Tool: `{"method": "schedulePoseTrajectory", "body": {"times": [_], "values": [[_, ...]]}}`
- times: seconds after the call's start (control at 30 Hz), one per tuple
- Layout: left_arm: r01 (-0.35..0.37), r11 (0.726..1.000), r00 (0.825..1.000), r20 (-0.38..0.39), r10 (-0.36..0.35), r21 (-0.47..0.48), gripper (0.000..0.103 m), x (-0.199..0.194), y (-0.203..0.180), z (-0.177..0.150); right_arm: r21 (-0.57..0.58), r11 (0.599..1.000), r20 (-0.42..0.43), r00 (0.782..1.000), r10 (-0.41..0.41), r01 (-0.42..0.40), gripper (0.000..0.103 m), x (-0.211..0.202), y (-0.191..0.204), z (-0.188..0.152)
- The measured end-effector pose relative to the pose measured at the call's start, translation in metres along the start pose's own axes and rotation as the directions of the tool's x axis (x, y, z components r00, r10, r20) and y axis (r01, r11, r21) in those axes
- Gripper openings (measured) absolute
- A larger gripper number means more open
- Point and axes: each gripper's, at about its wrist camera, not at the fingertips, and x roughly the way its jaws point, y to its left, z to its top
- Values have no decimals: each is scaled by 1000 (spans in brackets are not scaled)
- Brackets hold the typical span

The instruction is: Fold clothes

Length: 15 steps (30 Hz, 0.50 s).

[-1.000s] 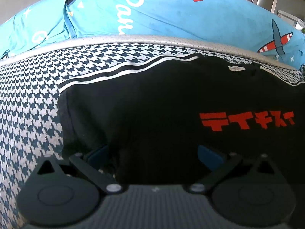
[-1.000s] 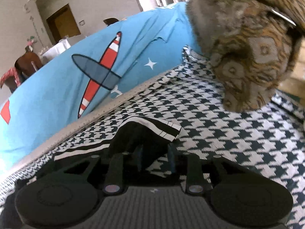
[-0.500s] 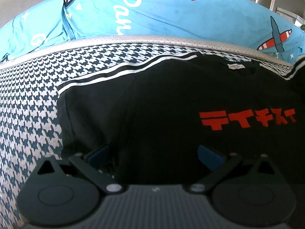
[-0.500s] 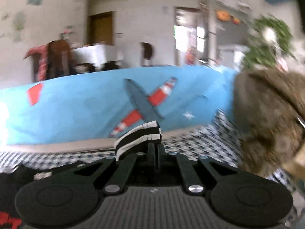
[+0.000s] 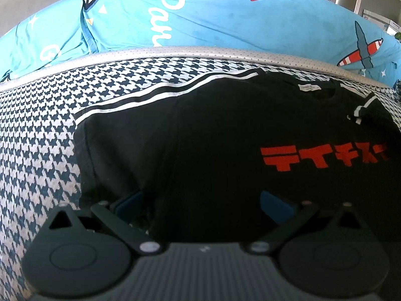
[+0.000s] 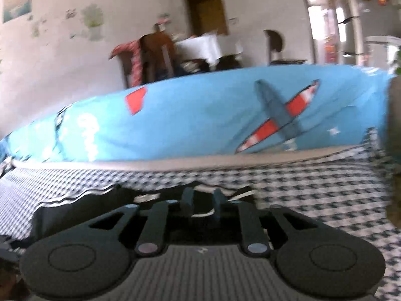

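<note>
A black T-shirt [image 5: 213, 130] with red lettering [image 5: 323, 155] lies flat on a houndstooth cover [image 5: 32, 135]. Its left sleeve [image 5: 150, 92], edged with white stripes, is spread out. The other striped sleeve [image 5: 368, 107] lies folded inward over the shirt's shoulder. My left gripper [image 5: 203, 202] is open low over the shirt's near part, its blue pads [image 5: 130, 200] wide apart. In the right wrist view the shirt [image 6: 82, 210] lies under my right gripper [image 6: 202, 198]. Its fingers stand a little apart, with a white stripe of the sleeve showing between them.
A blue quilt [image 5: 225, 20] with an airplane print is heaped along the far side behind a grey edge band [image 5: 200, 51]. A brown furry object [image 6: 394, 125] sits at the right edge. Chairs and a white-clothed table [image 6: 200, 47] stand in the room beyond.
My right gripper carried the striped sleeve up and leftward over the shirt, lowered it there, and its fingers have parted. The left gripper has stayed open in place.
</note>
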Motion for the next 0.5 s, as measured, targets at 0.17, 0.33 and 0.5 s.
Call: {"method": "schedulePoseTrajectory", "body": {"times": [0.17,0.33,0.5], "values": [[-3,1000,1000,2,3,6,103,0,-1,0,-17,1000,-70,998,1,-2,38,-2,-12,-10],[-7,1000,1000,5,7,16,103,0,-2,-1,-145,988,-144,989,29,-50,45,2,12,-31],[-8,1000,1000,9,8,26,103,0,-2,-2,-242,967,-191,981,38,-84,45,16,40,-48]]}}
